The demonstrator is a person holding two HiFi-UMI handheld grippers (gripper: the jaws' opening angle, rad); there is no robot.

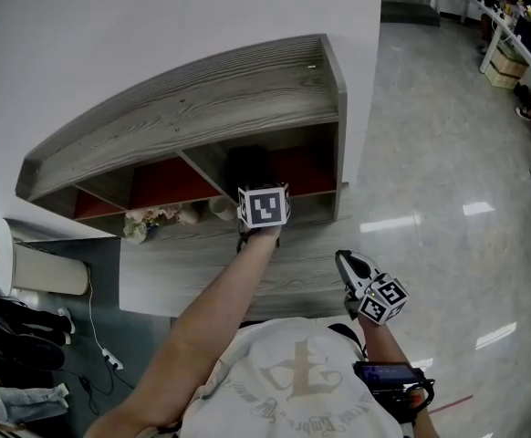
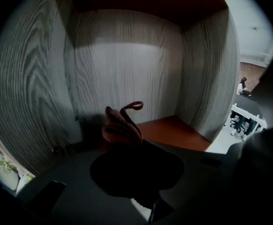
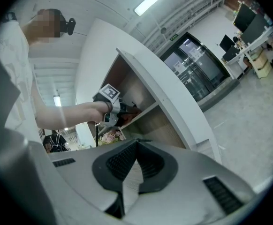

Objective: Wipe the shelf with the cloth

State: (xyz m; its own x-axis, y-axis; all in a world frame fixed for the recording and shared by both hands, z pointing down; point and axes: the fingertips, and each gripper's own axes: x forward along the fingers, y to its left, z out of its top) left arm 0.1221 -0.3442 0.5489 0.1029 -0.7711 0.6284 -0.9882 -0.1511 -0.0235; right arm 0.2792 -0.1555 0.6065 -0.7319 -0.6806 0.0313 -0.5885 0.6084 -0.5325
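The grey wood-grain shelf unit (image 1: 202,108) stands against the wall, its compartments lined red. My left gripper (image 1: 264,206) reaches into the right-hand compartment. In the left gripper view that gripper (image 2: 127,142) is shut on a bunched red-brown striped cloth (image 2: 121,124), which sticks up from the jaws above the compartment's red floor (image 2: 174,130). My right gripper (image 1: 368,286) hangs low near my body, away from the shelf, with its jaws together and nothing between them (image 3: 135,144). The right gripper view shows the left gripper (image 3: 109,102) at the shelf (image 3: 146,93).
Dried flowers (image 1: 151,219) and a white cup (image 1: 222,208) sit in the neighbouring compartment to the left. A white appliance (image 1: 28,263) and dark clothes (image 1: 15,331) lie at lower left. Glossy floor (image 1: 448,153) spreads to the right, with desks (image 1: 512,35) far off.
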